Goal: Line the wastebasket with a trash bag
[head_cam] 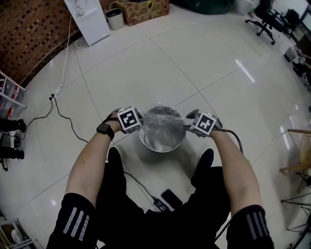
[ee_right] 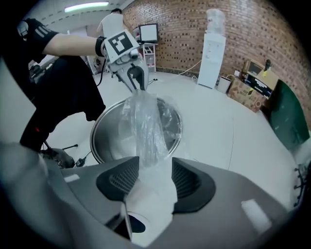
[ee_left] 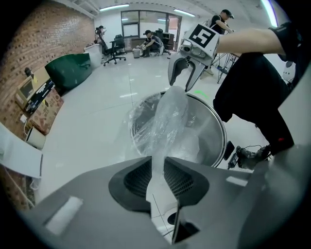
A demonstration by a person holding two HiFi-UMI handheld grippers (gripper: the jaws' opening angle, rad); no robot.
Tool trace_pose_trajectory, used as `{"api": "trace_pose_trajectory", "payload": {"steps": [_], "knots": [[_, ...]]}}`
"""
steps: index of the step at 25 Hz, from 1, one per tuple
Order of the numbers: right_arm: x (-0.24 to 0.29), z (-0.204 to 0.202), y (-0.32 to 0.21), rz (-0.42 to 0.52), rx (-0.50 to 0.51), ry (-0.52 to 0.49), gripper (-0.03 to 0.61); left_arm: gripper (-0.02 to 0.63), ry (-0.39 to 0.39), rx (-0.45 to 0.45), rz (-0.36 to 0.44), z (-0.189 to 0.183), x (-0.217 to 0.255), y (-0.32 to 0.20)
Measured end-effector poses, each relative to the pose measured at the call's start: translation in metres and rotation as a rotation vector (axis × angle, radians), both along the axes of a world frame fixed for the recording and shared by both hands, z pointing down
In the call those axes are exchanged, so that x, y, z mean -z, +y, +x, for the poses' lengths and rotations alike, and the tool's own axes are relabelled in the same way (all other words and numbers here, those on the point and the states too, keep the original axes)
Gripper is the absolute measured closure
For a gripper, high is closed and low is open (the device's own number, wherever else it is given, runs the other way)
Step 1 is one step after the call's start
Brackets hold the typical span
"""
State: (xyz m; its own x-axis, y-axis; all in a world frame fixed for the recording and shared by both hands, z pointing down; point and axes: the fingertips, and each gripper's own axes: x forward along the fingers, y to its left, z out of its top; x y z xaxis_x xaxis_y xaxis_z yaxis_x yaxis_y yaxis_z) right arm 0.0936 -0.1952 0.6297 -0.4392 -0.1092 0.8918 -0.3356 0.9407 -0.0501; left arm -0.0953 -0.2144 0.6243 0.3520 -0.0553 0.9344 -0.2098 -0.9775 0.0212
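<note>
A round metal wastebasket (head_cam: 163, 150) stands on the white floor between the person's feet. A clear trash bag (head_cam: 163, 121) is stretched across its mouth between the two grippers. At the rim's left side, my left gripper (head_cam: 142, 124) points steeply down. In the left gripper view its jaws (ee_left: 158, 170) stand close together, pinching a strip of the bag (ee_left: 170, 112). My right gripper (head_cam: 187, 125) is at the rim's right side. The left gripper view shows its fingers (ee_left: 183, 78) spread apart. In the right gripper view bunched film (ee_right: 146, 126) lies between those wide jaws (ee_right: 150, 170).
A cable (head_cam: 63, 116) runs over the floor at the left, and a dark device (head_cam: 171, 198) lies near the person's legs. A white dispenser (head_cam: 90, 19), a small bin (head_cam: 115, 18) and a cardboard box (head_cam: 143, 9) stand by the brick wall. Office chairs (head_cam: 265, 22) are far right.
</note>
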Motion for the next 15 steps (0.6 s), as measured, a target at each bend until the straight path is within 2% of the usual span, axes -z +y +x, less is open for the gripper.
{"api": "trace_pose_trajectory", "payload": {"steps": [2,3,5,11,15], "knots": [[-0.005,-0.002,-0.004,0.005,0.001,0.015,0.371,0.576,-0.030,-0.010,0.024,-0.004,-0.002,-0.002],[-0.007,-0.002,-0.004,-0.003,-0.008,0.013,0.401,0.602,-0.042,-0.014,0.035,-0.006,-0.003,-0.003],[-0.008,-0.003,0.001,-0.032,-0.011,0.014,0.543,0.612,-0.042,-0.020,0.042,-0.005,0.001,-0.002],[0.014,-0.009,0.024,-0.053,0.057,-0.036,0.563,0.620,-0.016,-0.080,0.009,-0.007,0.020,0.027],[0.032,-0.004,0.048,-0.137,0.056,-0.122,0.563,0.620,-0.017,-0.157,-0.035,-0.004,0.028,0.063]]}}
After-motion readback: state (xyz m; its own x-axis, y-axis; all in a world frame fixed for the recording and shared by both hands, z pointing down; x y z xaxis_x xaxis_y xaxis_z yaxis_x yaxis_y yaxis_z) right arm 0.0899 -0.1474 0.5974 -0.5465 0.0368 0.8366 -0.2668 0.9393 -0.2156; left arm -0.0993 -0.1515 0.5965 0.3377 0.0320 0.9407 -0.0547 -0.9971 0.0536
